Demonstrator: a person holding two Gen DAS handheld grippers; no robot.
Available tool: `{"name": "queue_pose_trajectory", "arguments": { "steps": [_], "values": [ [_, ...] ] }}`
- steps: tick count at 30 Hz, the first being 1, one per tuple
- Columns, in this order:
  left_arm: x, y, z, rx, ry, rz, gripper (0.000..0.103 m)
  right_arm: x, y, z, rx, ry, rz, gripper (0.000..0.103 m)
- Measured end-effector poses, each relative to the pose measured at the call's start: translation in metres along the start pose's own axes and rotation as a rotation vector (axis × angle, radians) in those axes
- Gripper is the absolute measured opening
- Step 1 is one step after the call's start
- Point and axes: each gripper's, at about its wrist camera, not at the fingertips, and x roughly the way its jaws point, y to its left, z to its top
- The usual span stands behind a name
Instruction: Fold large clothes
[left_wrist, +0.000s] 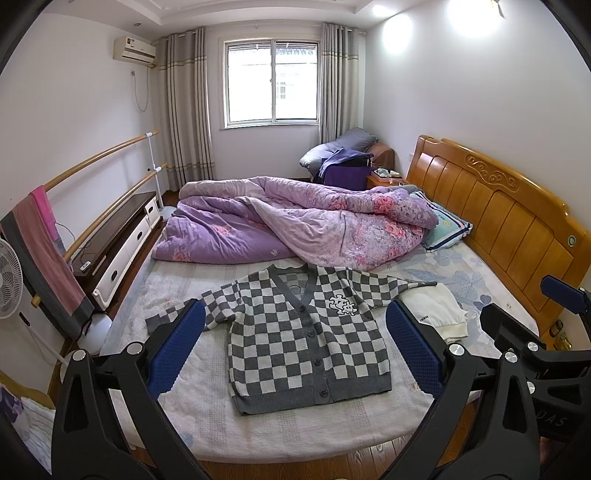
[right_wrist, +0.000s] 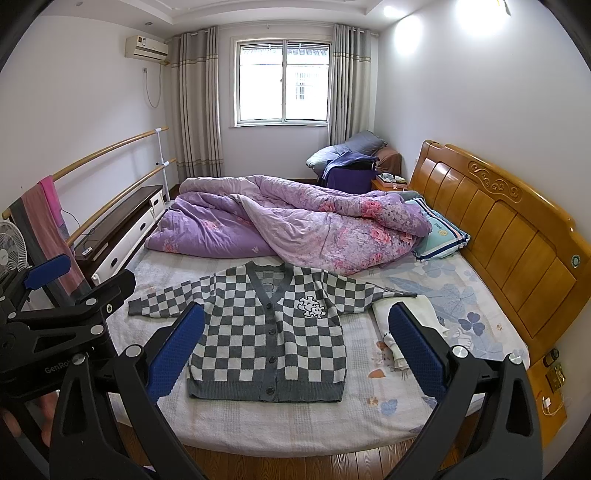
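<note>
Left wrist view, left to right: pink towel (left_wrist: 44, 236) on rail, far left; left gripper (left_wrist: 295, 343), fingers spread wide, holding nothing; checkered cardigan (left_wrist: 295, 332) flat, buttoned, sleeves outspread on the near half of the bed (left_wrist: 207, 424); white garment (left_wrist: 439, 314) touching its right sleeve; right gripper (right_wrist: 295, 343), likewise agape and empty. Purple quilt (left_wrist: 295, 221) bunched at far side. Step judged: folding not begun. Next move likely needs each gripper lowered onto a sleeve or shoulder.

Bed (left_wrist: 207, 417) bears cardigan (left_wrist: 306, 343), quilt (left_wrist: 295, 221), pillow (left_wrist: 445, 225).
</note>
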Motion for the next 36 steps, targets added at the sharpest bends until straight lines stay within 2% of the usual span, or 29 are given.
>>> {"name": "queue_pose_trajectory", "arguments": {
  "steps": [16,31,36],
  "values": [
    [0.001,0.0,-0.001,0.001,0.001,-0.001,0.098,-0.002,-0.008,-0.006,0.007,0.006,-0.011,0.096],
    [0.003,-0.002,-0.004,0.001,0.006,-0.001,0.098,-0.001,0.0,-0.001,0.005,0.019,-0.016,0.096],
    [0.014,0.013,-0.015,-0.001,0.016,-0.008,0.098,0.004,0.007,-0.001,0.005,0.03,-0.015,0.096]
  ]
}}
